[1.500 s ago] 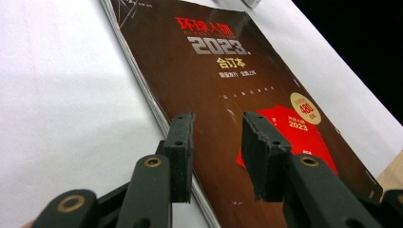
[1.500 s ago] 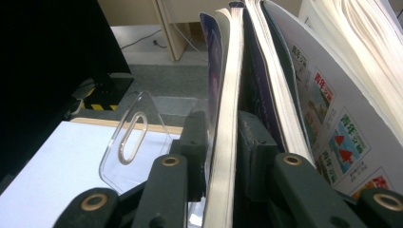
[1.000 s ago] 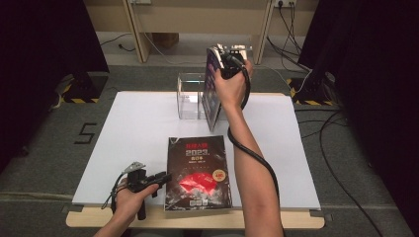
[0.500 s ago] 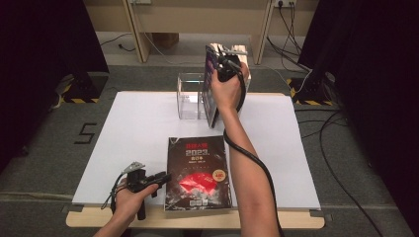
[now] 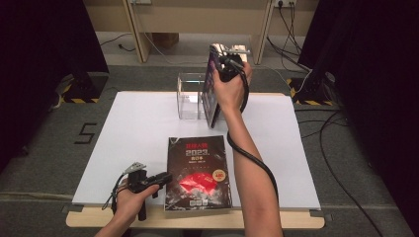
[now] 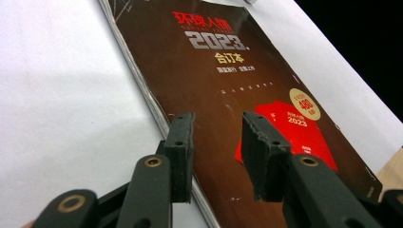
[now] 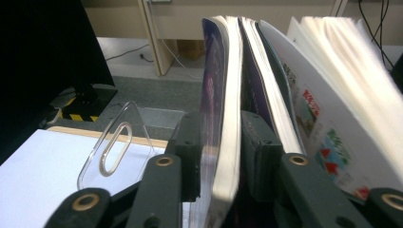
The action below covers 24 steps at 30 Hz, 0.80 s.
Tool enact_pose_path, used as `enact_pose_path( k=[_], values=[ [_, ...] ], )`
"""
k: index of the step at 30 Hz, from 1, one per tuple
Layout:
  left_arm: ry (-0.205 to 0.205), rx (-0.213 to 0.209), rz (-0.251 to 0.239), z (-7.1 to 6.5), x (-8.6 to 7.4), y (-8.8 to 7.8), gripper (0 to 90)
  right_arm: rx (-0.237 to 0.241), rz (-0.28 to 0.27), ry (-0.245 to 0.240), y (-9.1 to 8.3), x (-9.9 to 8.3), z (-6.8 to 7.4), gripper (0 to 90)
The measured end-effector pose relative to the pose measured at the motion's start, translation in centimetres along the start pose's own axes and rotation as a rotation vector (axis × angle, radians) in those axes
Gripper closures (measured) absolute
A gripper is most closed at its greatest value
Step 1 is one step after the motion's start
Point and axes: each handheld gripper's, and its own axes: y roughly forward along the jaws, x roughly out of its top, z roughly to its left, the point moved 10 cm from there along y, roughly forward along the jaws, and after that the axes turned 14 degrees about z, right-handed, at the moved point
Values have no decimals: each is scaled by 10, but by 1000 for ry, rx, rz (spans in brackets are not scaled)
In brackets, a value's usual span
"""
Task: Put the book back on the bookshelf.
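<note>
I am reaching my right arm far forward, wrist raised, with my right gripper point(image 5: 223, 63) up high; its jaws have just been opening, and a magazine point(image 7: 223, 118) stands between them. My left gripper point(image 5: 159, 178) is lying low and level near me, jaws parted.

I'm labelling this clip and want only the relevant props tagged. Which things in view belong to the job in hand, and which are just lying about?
In the job:
- purple book, upright, between the right gripper jaws, which have just been opening
- clear acrylic holder
- books already standing there
- dark magazine, flat by the left gripper

Lying about:
- floor cables
- wooden frame behind the table
</note>
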Motion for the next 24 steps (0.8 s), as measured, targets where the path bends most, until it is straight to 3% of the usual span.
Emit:
enact_pose_path(
  k=[5, 8, 11, 13, 20, 24],
  values=[
    [2, 2, -2, -1, 0, 0, 646, 36, -28, 33, -19, 0, -7, 657],
    [2, 3, -1, -1, 0, 0, 646, 31, -58, 36, -31, 3, -13, 639],
    [7, 5, 4, -2, -1, 0, 646, 62, -60, 68, -37, 6, -19, 627],
    [6, 4, 1, -2, -1, 0, 646, 56, -68, 80, -40, 8, -25, 623],
    [4, 5, -1, 0, 0, -1, 646, 70, -16, 99, -30, 8, -35, 606],
    [-2, 6, -4, 1, 1, -1, 646, 82, -8, 89, -24, 7, -31, 607]
  ],
)
